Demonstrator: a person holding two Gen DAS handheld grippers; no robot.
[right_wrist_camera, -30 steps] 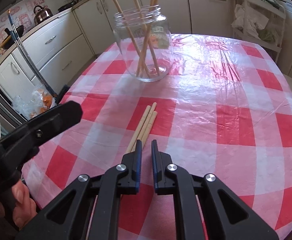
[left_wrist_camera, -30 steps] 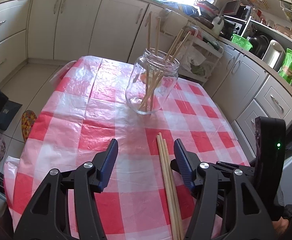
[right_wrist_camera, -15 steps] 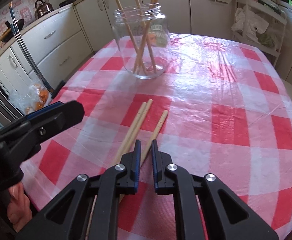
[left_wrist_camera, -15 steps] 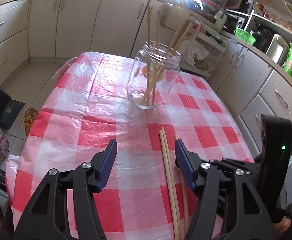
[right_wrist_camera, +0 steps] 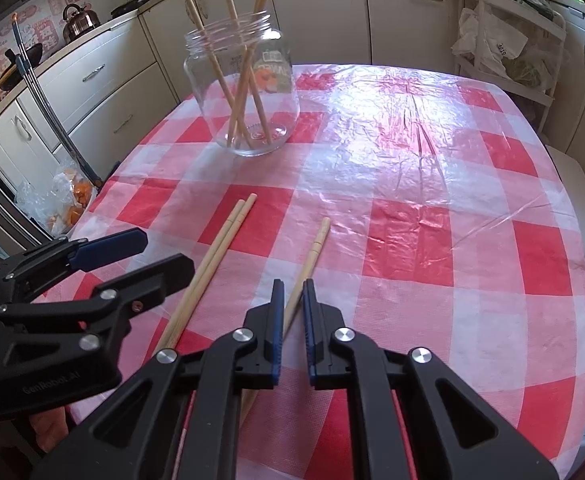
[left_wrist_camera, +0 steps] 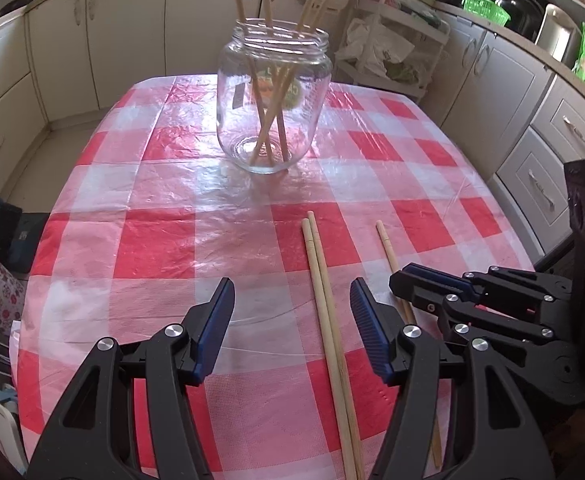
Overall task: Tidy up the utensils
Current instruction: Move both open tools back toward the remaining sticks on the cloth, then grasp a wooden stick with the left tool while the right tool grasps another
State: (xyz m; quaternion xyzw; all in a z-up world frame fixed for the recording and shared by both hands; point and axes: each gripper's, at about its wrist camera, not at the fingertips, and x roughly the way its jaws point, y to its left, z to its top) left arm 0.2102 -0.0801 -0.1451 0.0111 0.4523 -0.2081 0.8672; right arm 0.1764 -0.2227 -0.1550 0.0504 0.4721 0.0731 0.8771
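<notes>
One chopstick (right_wrist_camera: 306, 270) sits clamped in the narrow right gripper (right_wrist_camera: 291, 304); the left gripper (left_wrist_camera: 292, 320) gapes wide beside two more (left_wrist_camera: 324, 304).

Surface: table (left_wrist_camera: 164, 240) covered with a red-and-white checked plastic cloth.
Far centre: glass jar (left_wrist_camera: 273, 96), upright, holding chopsticks.
Near edge: chopstick pair (left_wrist_camera: 324, 304), touching, flat.
Beside pair: single chopstick (left_wrist_camera: 388, 248), apart.

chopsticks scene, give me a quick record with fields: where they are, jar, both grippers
jar: glass jar upright on the checked tablecloth, four chopsticks standing in it
loose pair: pair of chopsticks lying side by side, touching
single: lone chopstick apart from the pair
right gripper: closed on the lone chopstick
left gripper: open, straddling the pair
</notes>
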